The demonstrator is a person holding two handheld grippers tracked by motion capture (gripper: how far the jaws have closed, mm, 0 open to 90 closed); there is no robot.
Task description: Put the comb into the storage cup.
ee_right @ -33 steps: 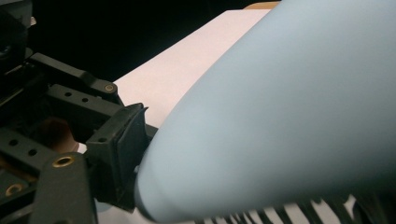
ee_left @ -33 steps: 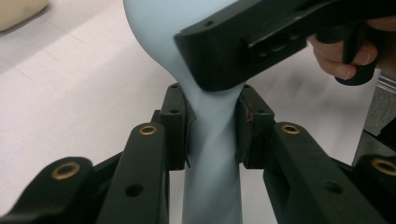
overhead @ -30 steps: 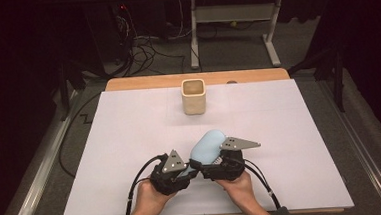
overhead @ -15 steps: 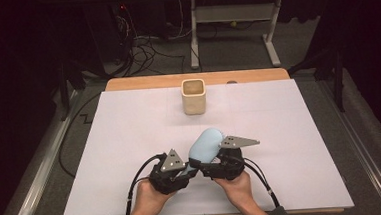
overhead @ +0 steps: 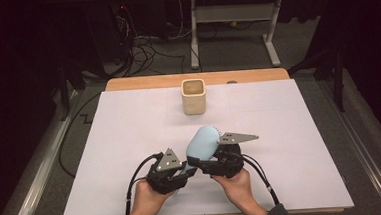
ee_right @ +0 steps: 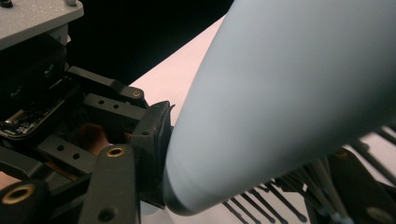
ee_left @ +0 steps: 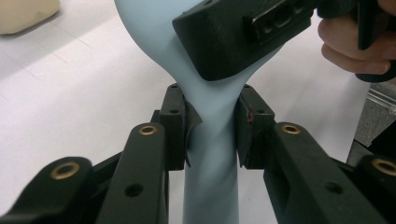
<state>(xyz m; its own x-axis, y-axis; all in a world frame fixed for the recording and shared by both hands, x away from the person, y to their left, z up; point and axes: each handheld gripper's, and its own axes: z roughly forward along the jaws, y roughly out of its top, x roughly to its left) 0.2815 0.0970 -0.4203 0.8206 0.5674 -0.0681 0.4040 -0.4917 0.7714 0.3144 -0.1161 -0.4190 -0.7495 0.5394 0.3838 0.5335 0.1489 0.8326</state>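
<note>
The right tool has just been closing onto the hairbrush head; the left tool is clamped on its handle above the table. Best to confirm the second grip before the left lets go.

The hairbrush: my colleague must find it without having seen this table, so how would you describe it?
On the white table, look at the near edge where two hands meet. The left gripper clamps the handle of the pale blue hairbrush, and the right gripper has just been closing on its head. The only other item is a beige cup farther back.
</note>
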